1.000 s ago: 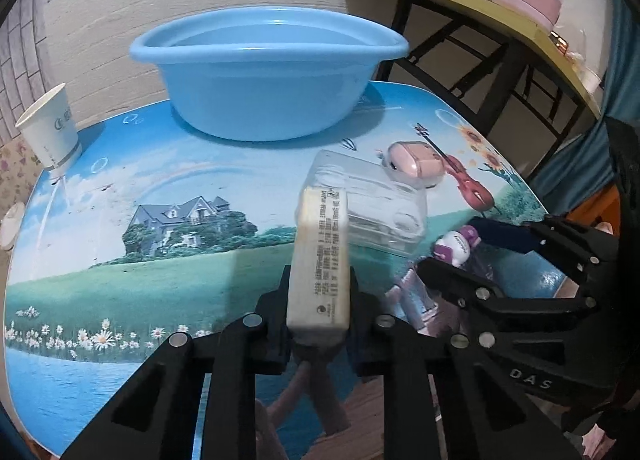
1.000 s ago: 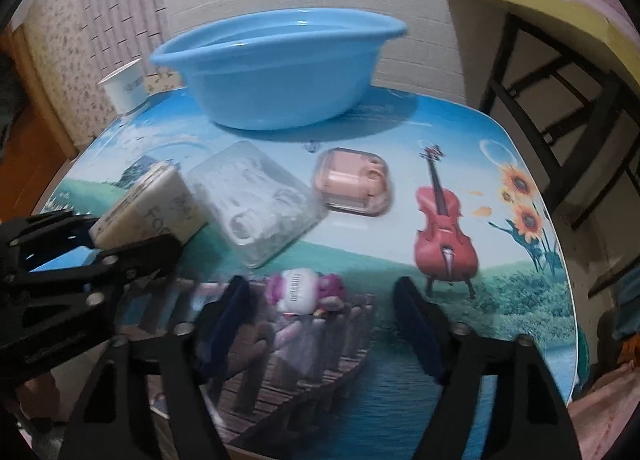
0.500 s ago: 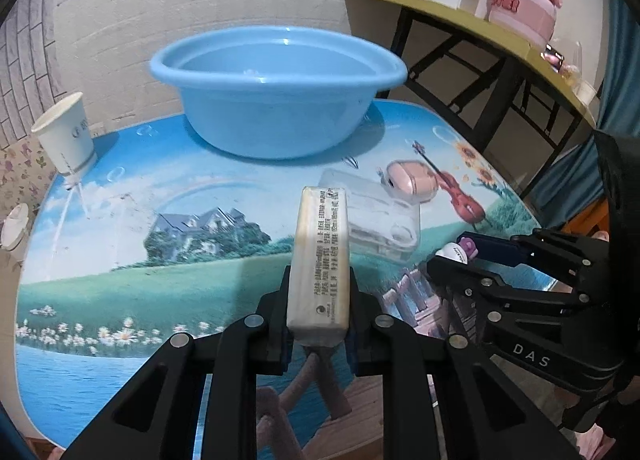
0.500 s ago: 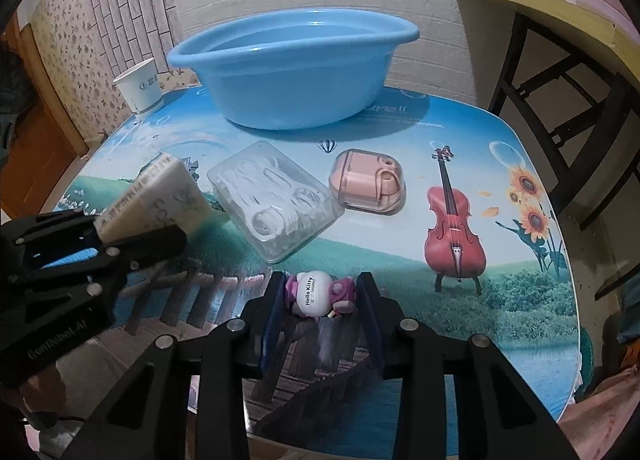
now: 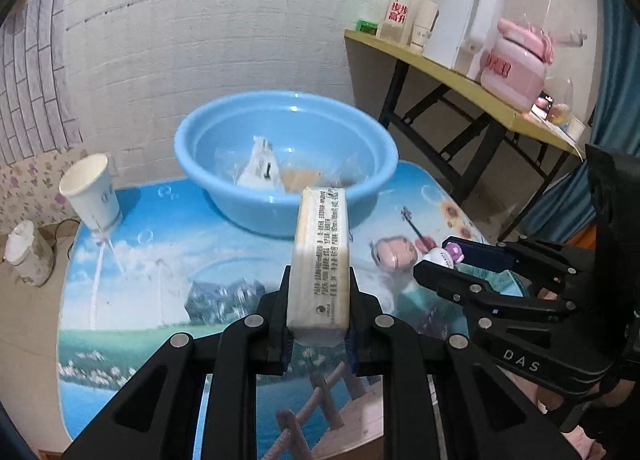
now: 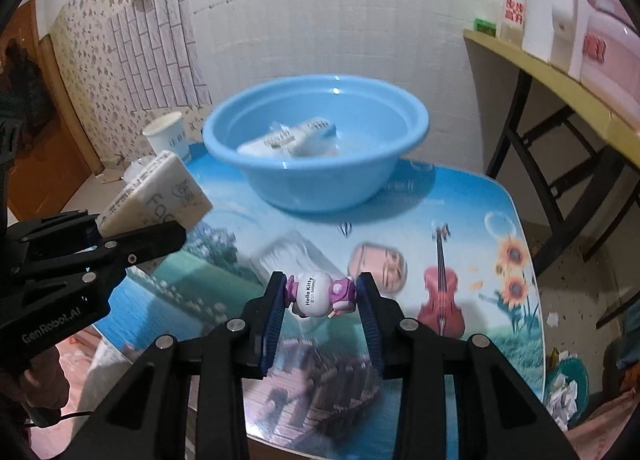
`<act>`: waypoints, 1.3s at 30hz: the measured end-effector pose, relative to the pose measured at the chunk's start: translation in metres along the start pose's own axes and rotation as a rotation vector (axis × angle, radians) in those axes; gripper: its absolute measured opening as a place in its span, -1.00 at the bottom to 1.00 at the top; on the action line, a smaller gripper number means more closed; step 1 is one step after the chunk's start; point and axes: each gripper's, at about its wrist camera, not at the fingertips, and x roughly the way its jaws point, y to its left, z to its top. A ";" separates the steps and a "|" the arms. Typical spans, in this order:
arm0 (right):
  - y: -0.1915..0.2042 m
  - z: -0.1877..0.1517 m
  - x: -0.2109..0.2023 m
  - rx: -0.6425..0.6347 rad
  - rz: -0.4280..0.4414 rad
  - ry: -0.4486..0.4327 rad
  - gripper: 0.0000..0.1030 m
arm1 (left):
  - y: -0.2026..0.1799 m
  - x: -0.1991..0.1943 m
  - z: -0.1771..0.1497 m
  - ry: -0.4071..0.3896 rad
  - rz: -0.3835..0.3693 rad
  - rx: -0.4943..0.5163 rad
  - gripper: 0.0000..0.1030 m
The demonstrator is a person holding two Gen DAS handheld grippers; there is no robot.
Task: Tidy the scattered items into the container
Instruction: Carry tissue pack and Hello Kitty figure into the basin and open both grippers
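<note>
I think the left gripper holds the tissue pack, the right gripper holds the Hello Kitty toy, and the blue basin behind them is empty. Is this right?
Not entirely. The left gripper does hold the tissue pack and the right gripper the Hello Kitty toy, but the blue basin is not empty: both wrist views show packets already lying inside it.

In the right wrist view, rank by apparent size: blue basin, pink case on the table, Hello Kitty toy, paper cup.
1. blue basin
2. pink case, Hello Kitty toy and paper cup: look alike; the toy sits nearest the camera, so unranked.
</note>
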 end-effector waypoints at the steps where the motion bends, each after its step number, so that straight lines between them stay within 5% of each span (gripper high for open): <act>1: 0.001 0.004 -0.001 -0.005 0.003 -0.004 -0.28 | 0.000 -0.003 0.004 -0.008 0.009 0.010 -0.64; 15: 0.004 0.069 0.006 -0.049 0.043 -0.060 -0.28 | 0.022 0.014 0.057 -0.026 0.024 -0.006 -0.64; 39: -0.022 0.128 0.099 0.010 0.047 -0.040 -0.28 | 0.048 0.106 0.104 0.043 0.102 -0.030 -0.63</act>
